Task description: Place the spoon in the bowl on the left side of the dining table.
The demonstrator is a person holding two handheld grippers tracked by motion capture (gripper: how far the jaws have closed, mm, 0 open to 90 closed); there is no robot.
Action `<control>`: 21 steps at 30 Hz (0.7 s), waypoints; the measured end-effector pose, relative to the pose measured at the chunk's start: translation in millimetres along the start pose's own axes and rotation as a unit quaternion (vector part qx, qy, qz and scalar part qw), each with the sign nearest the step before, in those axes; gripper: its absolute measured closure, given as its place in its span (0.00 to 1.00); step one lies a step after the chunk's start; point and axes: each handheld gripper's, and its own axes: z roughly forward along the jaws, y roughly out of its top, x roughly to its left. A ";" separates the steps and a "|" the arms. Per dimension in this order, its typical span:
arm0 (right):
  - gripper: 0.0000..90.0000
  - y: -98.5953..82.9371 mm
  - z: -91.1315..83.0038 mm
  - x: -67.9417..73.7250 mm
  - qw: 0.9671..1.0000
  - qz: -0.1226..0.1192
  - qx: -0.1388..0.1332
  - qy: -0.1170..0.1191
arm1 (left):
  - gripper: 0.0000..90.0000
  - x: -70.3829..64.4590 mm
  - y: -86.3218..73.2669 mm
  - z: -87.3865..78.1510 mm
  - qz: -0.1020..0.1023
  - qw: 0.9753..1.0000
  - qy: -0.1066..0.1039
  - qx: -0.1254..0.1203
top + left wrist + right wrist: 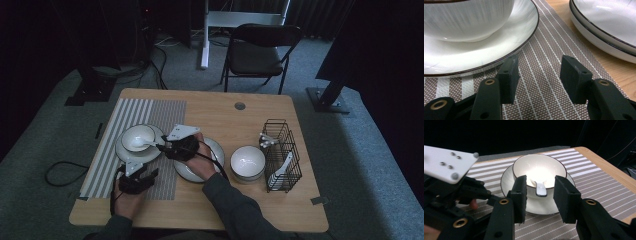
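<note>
I have the right gripper (539, 195) spread open and lined up on the spoon (540, 188), whose handle juts over the near rim of the bowl (539, 168) toward me, just beyond the open jaws and not touched by them. The bowl sits on a plate (507, 178), and that plate rests on the striped mat (596, 187) at the left end of the counter (220, 112). From the high view the bowl (137, 137) is my landmark: a second plate (216, 150) lies just to its right, a stack of bowls (247, 162) farther right, and a wire rack (282, 155) beyond that. My left gripper (537, 75) is also open and empty, hovering low over the mat in front of the bowl's plate (474, 57). I judge the spoon to be glazed ceramic: light, rigid, slick and easy to chip. The best hold looks to be across the flat handle near its free end, squeezing gently. A hard or off-centre pinch could make it squirt out or knock against the bowl, which looks just as brittle.
</note>
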 end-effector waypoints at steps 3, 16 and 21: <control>0.68 -0.6 -8.2 1.2 1.000 -0.001 0.002 -0.003 | 0.56 0.6 -0.1 0.1 -0.003 1.000 -0.001 -0.001; 0.65 -7.6 -35.2 2.8 1.000 0.003 0.005 -0.013 | 0.55 1.1 -0.7 -1.3 -0.005 1.000 -0.003 -0.003; 0.65 -10.8 -44.2 2.6 1.000 0.006 0.006 -0.017 | 0.55 0.7 -0.7 -1.3 -0.005 1.000 -0.002 -0.001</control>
